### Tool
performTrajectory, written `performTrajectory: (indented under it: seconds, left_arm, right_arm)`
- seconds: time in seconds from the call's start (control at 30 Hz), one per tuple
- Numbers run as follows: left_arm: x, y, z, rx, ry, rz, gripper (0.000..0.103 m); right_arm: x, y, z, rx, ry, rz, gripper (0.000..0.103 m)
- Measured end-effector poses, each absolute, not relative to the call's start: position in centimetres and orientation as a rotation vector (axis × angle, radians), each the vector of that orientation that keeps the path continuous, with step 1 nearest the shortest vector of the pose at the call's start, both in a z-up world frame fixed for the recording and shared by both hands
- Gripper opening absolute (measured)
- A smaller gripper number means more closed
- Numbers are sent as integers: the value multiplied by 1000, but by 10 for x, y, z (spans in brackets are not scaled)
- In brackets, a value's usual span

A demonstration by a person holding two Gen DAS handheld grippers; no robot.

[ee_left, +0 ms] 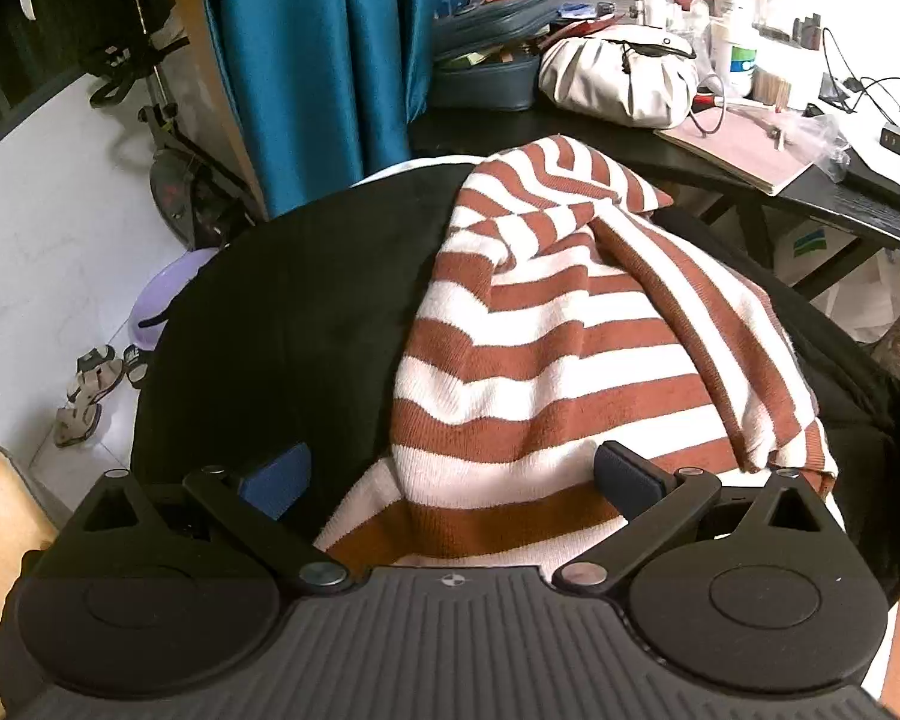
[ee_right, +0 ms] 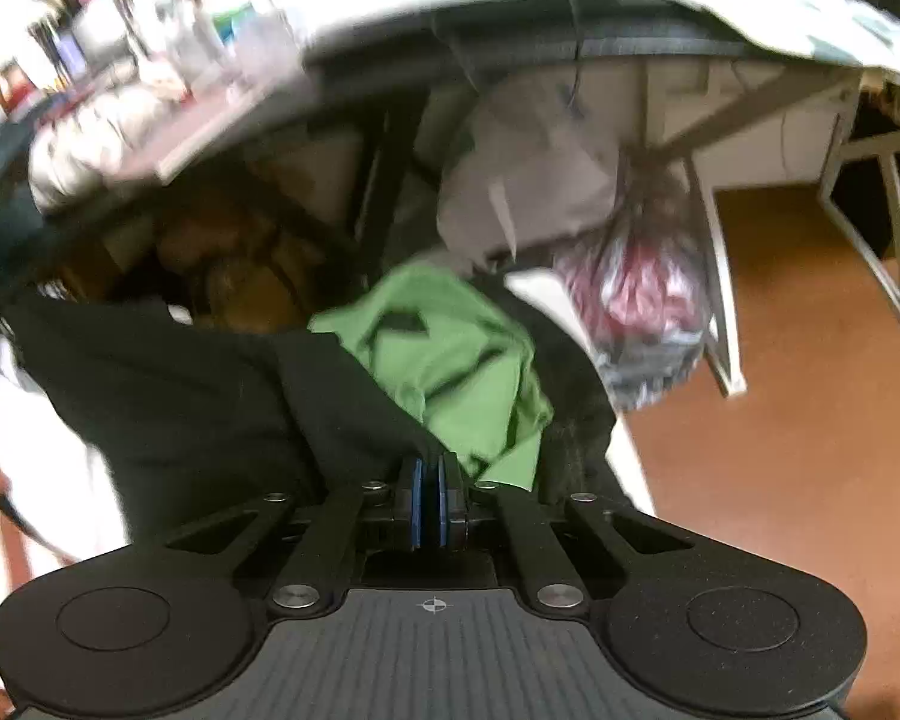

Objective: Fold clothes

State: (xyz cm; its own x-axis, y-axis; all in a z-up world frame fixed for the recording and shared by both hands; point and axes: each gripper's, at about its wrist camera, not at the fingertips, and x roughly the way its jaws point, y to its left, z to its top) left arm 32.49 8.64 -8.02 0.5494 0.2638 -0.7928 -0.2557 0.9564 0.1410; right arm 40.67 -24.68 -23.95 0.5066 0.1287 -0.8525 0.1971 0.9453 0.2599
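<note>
Your left gripper point(ee_left: 447, 471) is released, its jaws standing wide apart over the near hem of the striped sweater point(ee_left: 546, 324); neither pad presses on the knit. The sweater lies spread but rumpled on the black tabletop point(ee_left: 306, 300), with one sleeve point(ee_left: 708, 330) thrown diagonally across the body toward the right edge.

Your right gripper point(ee_right: 431, 495) is clenched, the blue pads drawn together with only a sliver between them; whether they pinch anything you cannot tell from this blurred view, though dark cloth point(ee_right: 210, 408) lies right at the tips. A green garment point(ee_right: 450, 360) sits crumpled just beyond, on the same dark surface.

The risks from here, as a judgement: if the left gripper bites down where it hangs, it may catch only the top layer of the hem, and the fold will drag unevenly; the crossed sleeve will likely get trapped inside the fold unless you lay it flat first; the sweater's right side already hangs near the tabletop edge, so a sideways pull could slide it off. On the right, a clenched gripper so close to the dark cloth may snag it and tug the green garment along; the smear in that view suggests haste, which makes a misplaced pinch more likely.
</note>
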Motion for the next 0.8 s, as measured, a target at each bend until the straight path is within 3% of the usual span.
performTrajectory:
  seconds: [0.07, 0.13, 0.17, 0.2, 0.37, 0.5, 0.67, 0.73, 0.8]
  left_arm:
    - [325, 87, -80, 10, 942, 307, 103]
    - [324, 87, -79, 6, 941, 305, 103]
    - [324, 88, -78, 5, 941, 304, 103]
    - [323, 88, -77, 3, 941, 303, 103]
    - [324, 92, -74, -8, 964, 240, 103]
    - [324, 88, -74, 71, 964, 185, 103]
    - [317, 94, -76, 48, 977, 182, 103]
    - [313, 96, -76, 30, 981, 177, 103]
    - [311, 96, -75, 36, 981, 174, 103]
  right_arm:
    - [416, -231, -245, 357, 1103, 2, 13]
    - [421, -216, -235, 345, 1095, 23, 38]
    - [420, -209, -226, 327, 1064, 20, 61]
    - [418, -204, -216, 304, 1025, 11, 68]
    - [412, -166, -171, 324, 914, 190, 69]
    - [418, -124, -146, 379, 910, 446, 87]
    - [424, -68, -136, 320, 928, 585, 94]
    - [427, -54, -136, 269, 929, 622, 88]
    - [431, -45, -136, 243, 930, 651, 30]
